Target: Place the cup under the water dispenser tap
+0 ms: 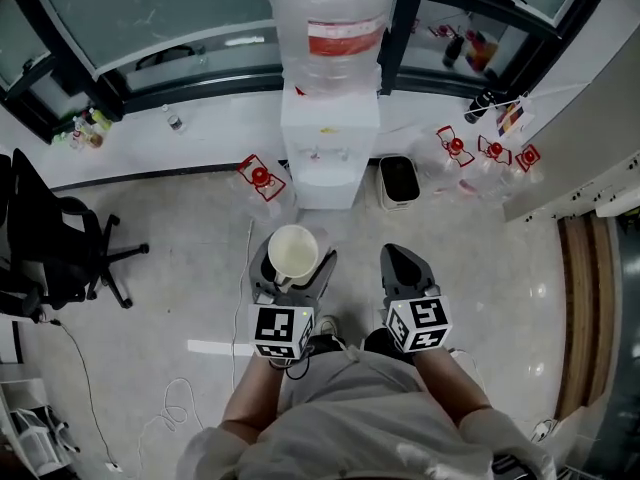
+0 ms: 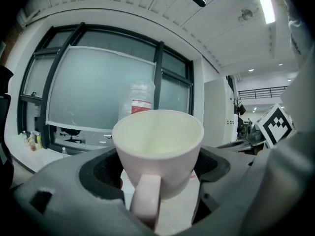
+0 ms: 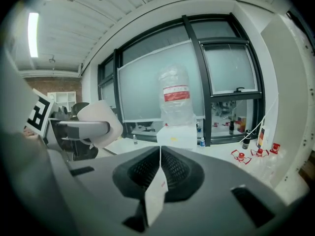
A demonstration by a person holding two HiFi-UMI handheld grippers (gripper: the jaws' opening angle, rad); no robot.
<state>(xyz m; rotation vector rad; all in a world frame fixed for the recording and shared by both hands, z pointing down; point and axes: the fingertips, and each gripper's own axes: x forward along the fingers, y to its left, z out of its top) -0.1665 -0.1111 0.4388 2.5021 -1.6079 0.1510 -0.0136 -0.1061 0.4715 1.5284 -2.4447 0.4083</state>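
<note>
Left gripper (image 1: 292, 272): jaws spread and clamped on the sides of the cup, one on each side of its body.
Cup (image 1: 293, 250): white, upright and empty, handle turned back toward the person; it is held in the air above the floor.
Water dispenser (image 1: 330, 158): white, standing against the window wall straight ahead of the cup and apart from it; the taps on its front are too small to make out clearly.
Bottle (image 1: 328, 18): clear with a red label, sitting on top of the dispenser.
Right gripper (image 1: 403, 265): level with the left one, jaws brought together; what looks like a thin white slip (image 3: 156, 193) is pinched between them.
Black bin (image 1: 399, 180): on the floor just beside the dispenser's right side.
Office chair (image 1: 60, 248): black, well off to the left.
</note>
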